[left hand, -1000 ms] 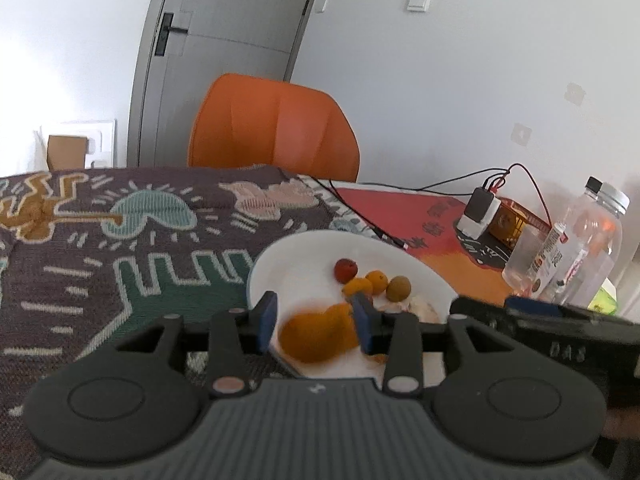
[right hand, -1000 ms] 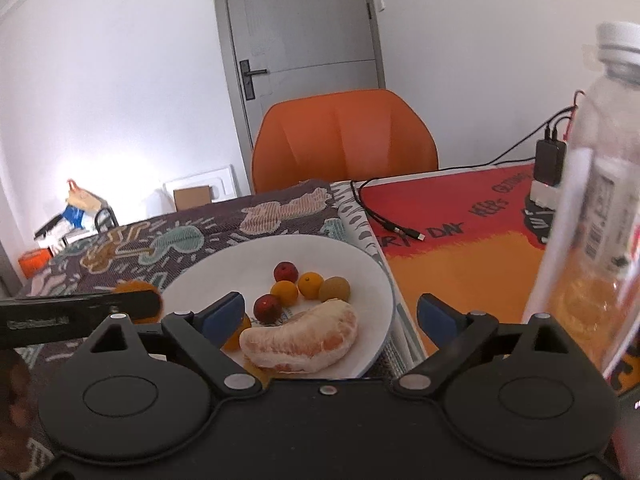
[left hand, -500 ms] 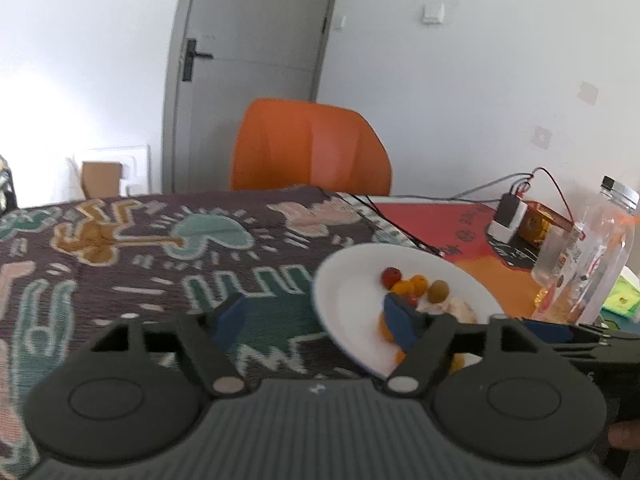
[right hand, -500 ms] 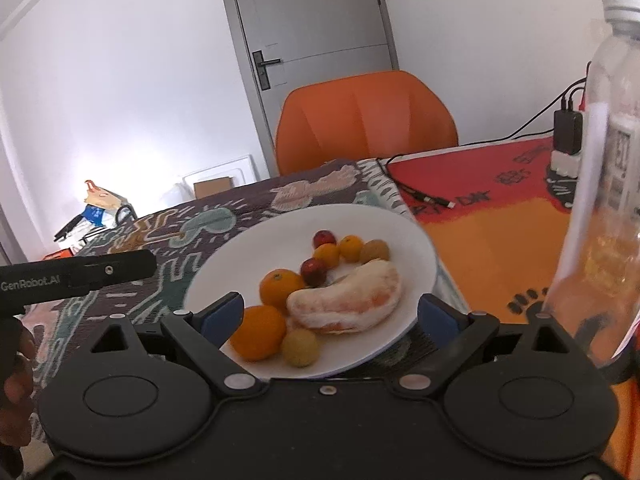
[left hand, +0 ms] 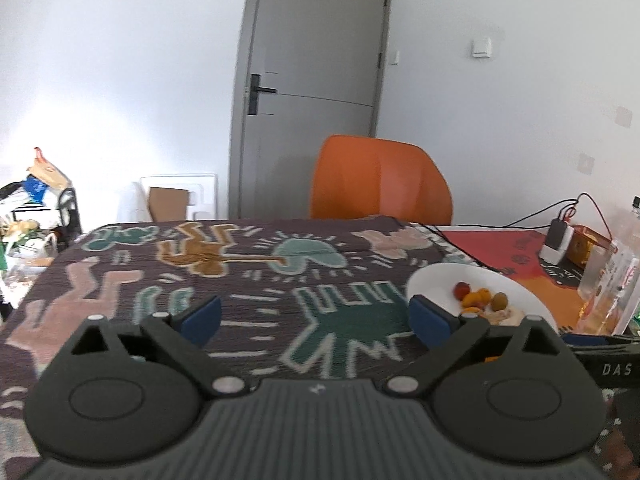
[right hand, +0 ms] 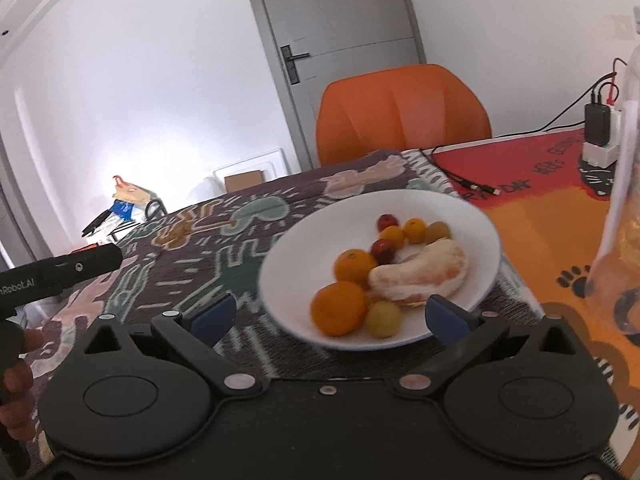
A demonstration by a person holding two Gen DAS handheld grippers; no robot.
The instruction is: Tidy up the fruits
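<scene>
A white plate (right hand: 472,216) sits on the desk with the fruit gathered toward its near and middle part: a peeled, pale pink citrus piece (right hand: 420,274) curved like a crescent, two oranges (right hand: 340,308) touching each other just left of it, a small yellow fruit (right hand: 384,319) at the near rim, and behind them a cluster of small fruits (right hand: 402,232) in red, orange and olive tones. In the left wrist view the same plate (left hand: 436,280) lies off to the right, partly hidden behind the gripper body. The left gripper (left hand: 316,316) has its jaws spread wide with nothing between them, above the patterned cloth (left hand: 248,280). The right gripper (right hand: 330,314) is likewise wide apart and holds nothing, its blue fingertips (right hand: 444,314) framing the near edge of the plate. The dark cloth with teal, pink and ochre figures covers the left part of the desk; a red and orange mat (right hand: 540,200) covers the right, where a clear bottle (right hand: 620,208) stands near a charger (right hand: 598,136) and its cables. Behind the desk stand an orange chair (right hand: 404,108), a grey door (right hand: 340,40) and white walls.
</scene>
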